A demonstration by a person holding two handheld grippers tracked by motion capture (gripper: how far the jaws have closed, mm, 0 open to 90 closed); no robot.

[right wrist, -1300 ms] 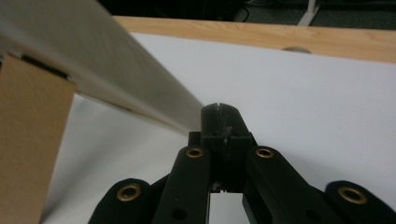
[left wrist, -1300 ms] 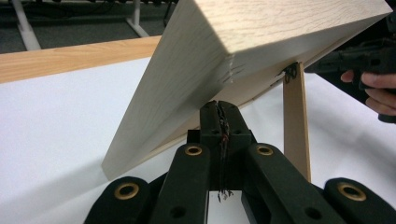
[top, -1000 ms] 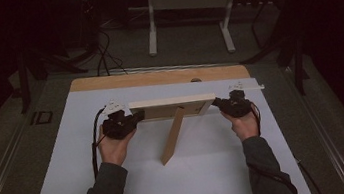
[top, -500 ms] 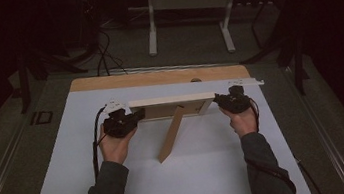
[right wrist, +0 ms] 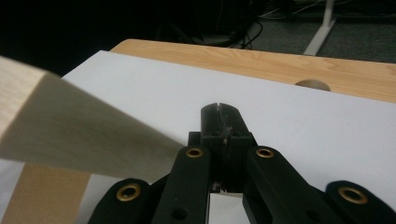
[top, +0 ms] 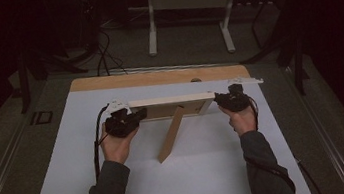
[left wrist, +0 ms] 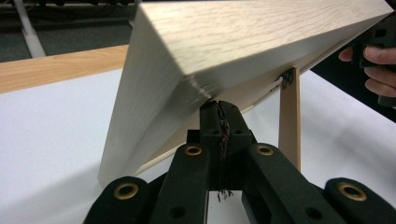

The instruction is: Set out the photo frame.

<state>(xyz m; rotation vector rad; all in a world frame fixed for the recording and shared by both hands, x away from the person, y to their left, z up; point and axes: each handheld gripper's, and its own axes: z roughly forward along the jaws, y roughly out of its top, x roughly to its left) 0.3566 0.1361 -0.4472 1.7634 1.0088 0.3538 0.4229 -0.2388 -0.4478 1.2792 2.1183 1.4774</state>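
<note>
A light wooden picture frame (top: 170, 99) stands leaning on the white sheet, propped by its wooden stand leg (top: 171, 135). My left gripper (top: 139, 114) is at the frame's left end. In the left gripper view this gripper (left wrist: 218, 105) is shut, its tip touching the lower back edge of the frame (left wrist: 243, 37), with the leg (left wrist: 289, 121) beyond. My right gripper (top: 218, 100) sits at the frame's right end. In the right gripper view it (right wrist: 219, 109) is shut with nothing between the jaws, and the frame's end (right wrist: 70, 135) lies just to their left.
A white sheet (top: 195, 174) covers most of the wooden table (top: 157, 77), which has a round hole (top: 195, 80) near its back edge. A white strip (top: 246, 81) lies at the back right. Beyond the table stand a desk's legs (top: 152, 29) and floor cables (top: 104, 55).
My right gripper has edged slightly back and to the right. The frame, its leg and my left gripper have barely moved.
</note>
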